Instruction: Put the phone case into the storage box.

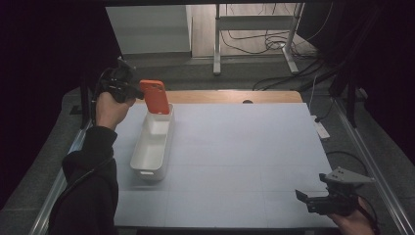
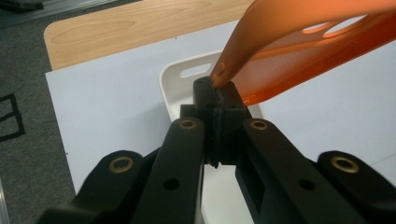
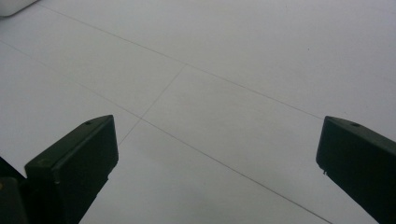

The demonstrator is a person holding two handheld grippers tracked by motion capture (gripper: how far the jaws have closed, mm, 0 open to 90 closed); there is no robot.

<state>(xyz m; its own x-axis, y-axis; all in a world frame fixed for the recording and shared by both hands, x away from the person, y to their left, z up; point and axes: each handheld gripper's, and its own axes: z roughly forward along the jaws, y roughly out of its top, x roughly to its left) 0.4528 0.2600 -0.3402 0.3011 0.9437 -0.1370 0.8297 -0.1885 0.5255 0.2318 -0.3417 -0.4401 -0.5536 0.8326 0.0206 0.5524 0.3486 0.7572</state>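
Jaws of our left gripper (image 2: 218,95) pinch the thin edge of a soft orange phone case (image 1: 155,96) with a rounded camera cutout, holding it upright over the far end of a long white plastic tray (image 1: 149,156) with rounded corners. We hold our right gripper (image 1: 306,199) near the pale, smooth mat's (image 1: 244,147) right corner, its black blocky jaws spread wide and empty.

At the upper left of the high view, the left hand (image 1: 110,108) raises the left gripper (image 1: 134,91), its jaws pressed tight together. At the lower right, the right gripper (image 1: 304,198) lies level, jaws spread wide apart, pointing left.
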